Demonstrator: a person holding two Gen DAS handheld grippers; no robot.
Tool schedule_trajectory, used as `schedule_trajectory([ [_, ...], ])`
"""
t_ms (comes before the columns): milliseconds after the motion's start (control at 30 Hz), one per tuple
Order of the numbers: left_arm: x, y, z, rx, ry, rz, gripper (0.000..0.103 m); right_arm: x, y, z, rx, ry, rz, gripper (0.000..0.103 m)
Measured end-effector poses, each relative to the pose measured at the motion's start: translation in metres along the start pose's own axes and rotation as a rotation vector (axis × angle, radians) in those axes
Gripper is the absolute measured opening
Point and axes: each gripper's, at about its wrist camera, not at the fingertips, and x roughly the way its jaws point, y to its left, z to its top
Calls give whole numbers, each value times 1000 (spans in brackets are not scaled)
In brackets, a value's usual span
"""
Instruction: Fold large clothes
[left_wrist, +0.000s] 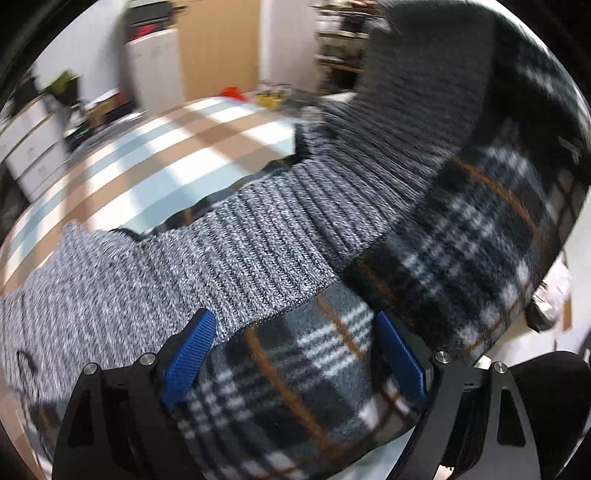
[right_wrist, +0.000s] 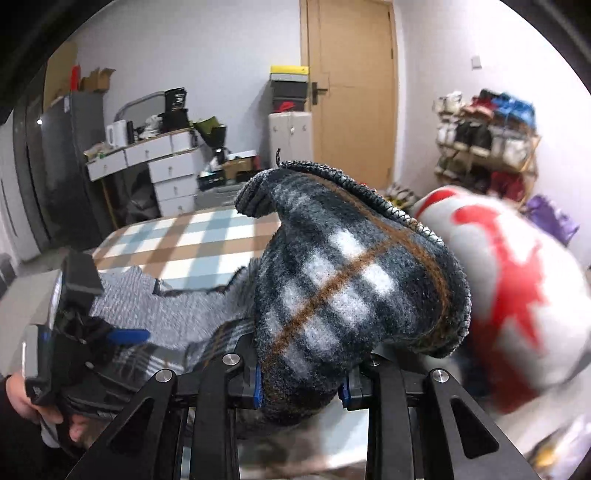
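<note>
Right gripper (right_wrist: 301, 387) is clamping a plaid-lined fold of the grey knit garment (left_wrist: 258, 236), lifted above the checked table (right_wrist: 192, 240). Left gripper (left_wrist: 295, 354) is hovering spread wide over its ribbed hem, which is running diagonally.

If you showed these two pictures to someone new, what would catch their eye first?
Probably the plaid-lined fold of garment bunched up in the right gripper, filling the middle of the right wrist view. Next, the grey ribbed knit stretched across the checked tablecloth, with the left gripper open over it.
</note>
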Motion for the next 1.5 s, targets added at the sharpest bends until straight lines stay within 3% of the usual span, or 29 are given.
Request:
schedule_trajectory([
  [133, -16, -2, 2, -67, 18, -72, 85, -3, -15, 7, -2, 6, -48, 27],
  [200, -34, 9, -10, -112, 23, -65, 85, 2, -16, 8, -20, 24, -53, 27],
  [300, -66, 35, -34, -159, 5, 33, 85, -1, -2, 10, -85, 7, -69, 27],
  [433, -97, 81, -65, -235, -29, 234, 85, -9, 22, 18, -172, -42, -72, 27],
  [500, -96, 102, -83, -290, 4, 266, 85, -12, 45, 24, -249, -72, -86, 27],
  [667, -70, 135, -101, -454, 97, 101, 85, -18, 112, 27, -453, -125, -108, 27],
  [800, -63, 138, -95, -480, 107, 21, 85, -22, 174, 15, -649, -189, -110, 27],
  [1000, -64, 149, -107, -560, 142, -125, 85, -17, 272, -53, -1024, -287, -67, 28],
  [1067, -68, 158, -113, -588, 138, -151, 85, -8, 296, -93, -1182, -290, -28, 28],
  [1133, -74, 164, -119, -594, 133, -129, 85, 0, 304, -118, -1256, -264, 28, 28],
  [1300, -90, 171, -129, -623, 116, -109, 85, 9, 296, -118, -1185, -175, 179, 29],
  [1500, -149, 182, -131, -699, -88, -153, 85, 25, 280, -94, -1011, -100, 326, 31],
])
